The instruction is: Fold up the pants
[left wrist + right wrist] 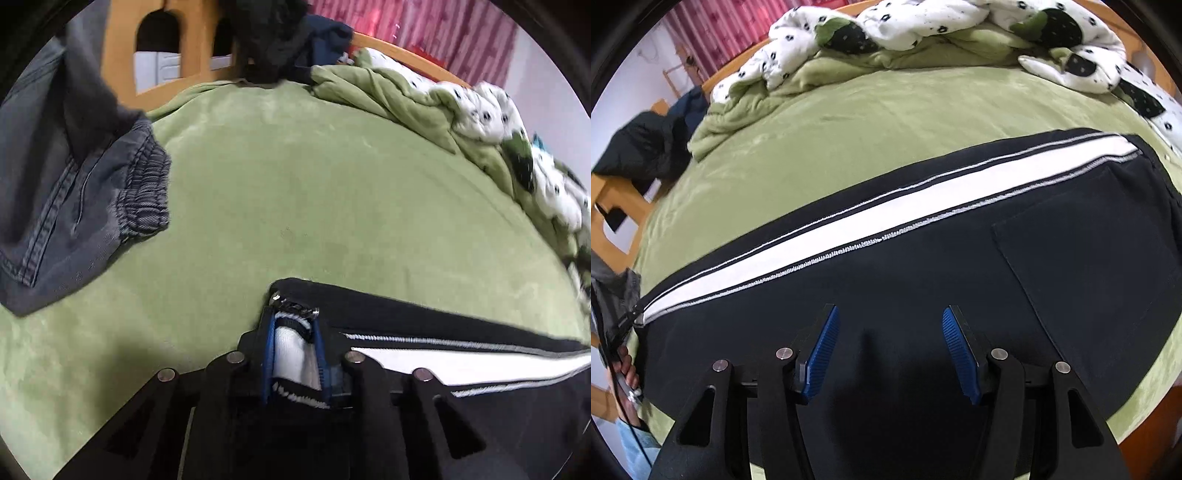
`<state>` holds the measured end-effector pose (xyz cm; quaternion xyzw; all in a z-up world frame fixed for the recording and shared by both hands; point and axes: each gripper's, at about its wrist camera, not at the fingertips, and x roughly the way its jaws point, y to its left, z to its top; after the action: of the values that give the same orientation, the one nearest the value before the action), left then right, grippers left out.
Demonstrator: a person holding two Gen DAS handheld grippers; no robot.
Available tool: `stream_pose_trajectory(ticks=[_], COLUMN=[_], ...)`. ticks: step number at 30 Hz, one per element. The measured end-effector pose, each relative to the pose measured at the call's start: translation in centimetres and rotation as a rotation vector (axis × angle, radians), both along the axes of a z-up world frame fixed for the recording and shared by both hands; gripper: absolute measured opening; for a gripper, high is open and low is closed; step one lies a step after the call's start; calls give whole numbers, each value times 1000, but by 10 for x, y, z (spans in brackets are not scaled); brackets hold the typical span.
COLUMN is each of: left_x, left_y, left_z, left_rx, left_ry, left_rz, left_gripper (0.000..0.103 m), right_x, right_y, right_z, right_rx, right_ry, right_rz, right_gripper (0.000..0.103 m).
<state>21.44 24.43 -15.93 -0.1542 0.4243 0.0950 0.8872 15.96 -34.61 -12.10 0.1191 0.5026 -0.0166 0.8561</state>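
Black pants (pixel 923 266) with a white side stripe (pixel 849 221) lie flat across the green bed, a back pocket (pixel 1082 251) facing up. My left gripper (pixel 293 325) is shut on the hem end of the pants (pixel 424 314), with white and black fabric pinched between its blue pads. My right gripper (pixel 890 332) is open just above the middle of the pants, its blue pads (pixel 822 350) wide apart and holding nothing.
A grey denim garment (pixel 85 206) lies at the left on the green sheet (pixel 295 184). A rumpled green and white quilt (pixel 923 33) is bunched along the far side. Dark clothes (pixel 280 40) hang on the wooden bed frame (pixel 122 55).
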Motion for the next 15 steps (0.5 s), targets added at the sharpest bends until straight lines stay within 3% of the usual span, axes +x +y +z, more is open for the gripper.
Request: stream_pose_trajectory(ticks=[3, 7, 11, 15], left_x=[-6, -21, -24, -21], left_y=[-2, -17, -27, -33], left_z=[10, 27, 37, 40], left_rx=[66, 151, 114, 74], left_ry=[7, -50, -91, -84], left_rz=[42, 5, -4, 1], left_gripper=[56, 60, 66, 66], right_x=[13, 36, 66, 103], right_y=[4, -1, -18, -51], right_z=[9, 29, 26, 8], right_rx=[-74, -219, -292, -298], right_ry=[8, -77, -164, -185], right_rz=[62, 193, 358, 403], right_gripper=[58, 59, 66, 66])
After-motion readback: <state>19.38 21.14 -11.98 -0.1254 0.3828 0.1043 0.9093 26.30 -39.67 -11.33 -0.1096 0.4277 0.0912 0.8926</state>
